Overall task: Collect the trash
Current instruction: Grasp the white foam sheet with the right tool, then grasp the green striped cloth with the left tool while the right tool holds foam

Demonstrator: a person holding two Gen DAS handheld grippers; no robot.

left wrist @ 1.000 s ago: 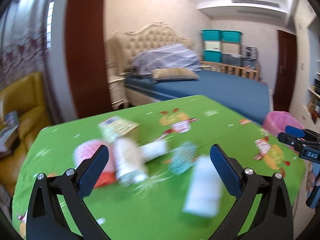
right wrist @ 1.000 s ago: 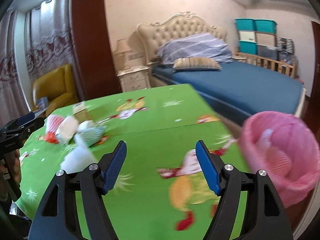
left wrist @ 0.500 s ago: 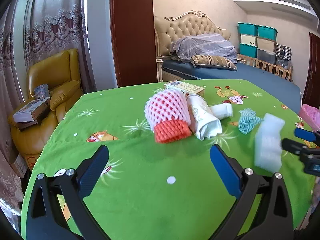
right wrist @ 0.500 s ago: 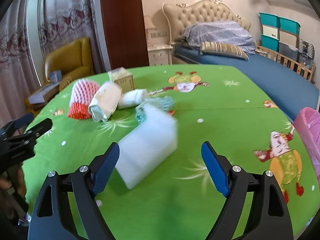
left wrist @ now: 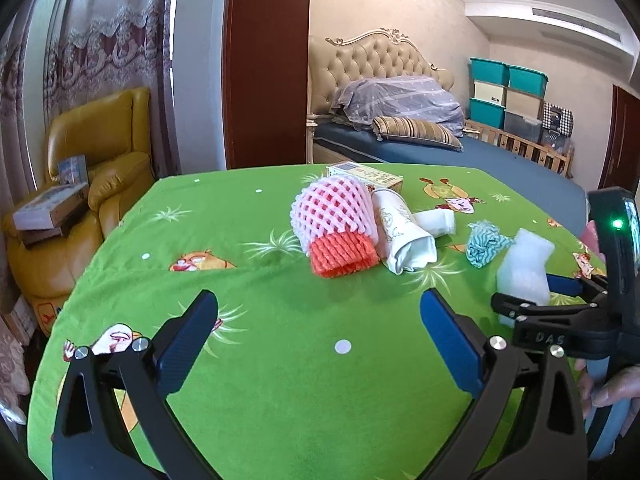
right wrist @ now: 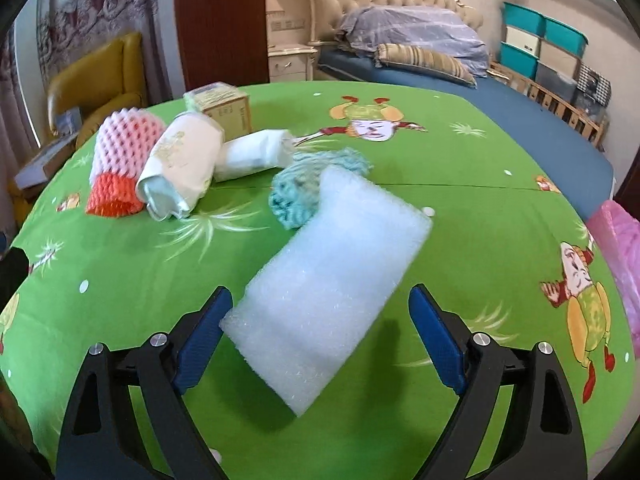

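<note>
A white foam block [right wrist: 328,292] lies on the green tablecloth [right wrist: 120,280] between the fingers of my right gripper [right wrist: 320,300]. Its jaws are opening; the left pad sits right at the block's corner and the right pad stands apart from it. Behind the block lie a teal net [right wrist: 296,188], a white roll [right wrist: 252,156], a cream wrapper [right wrist: 180,164] and a pink and orange foam net [right wrist: 120,156]. My left gripper [left wrist: 319,308] hovers open and empty in front of the foam net [left wrist: 336,216]; the foam block [left wrist: 524,268] is to its right.
A small cardboard box [right wrist: 224,108] stands at the back of the pile. A pink basket [right wrist: 616,248] sits off the table's right edge. Beyond the table are a yellow armchair [left wrist: 100,152] on the left and a blue bed [left wrist: 480,160] behind.
Both views swung left across the table. The right gripper went from beside the pink basket to around the foam block, its jaws wider. The left gripper now faces the pile.
</note>
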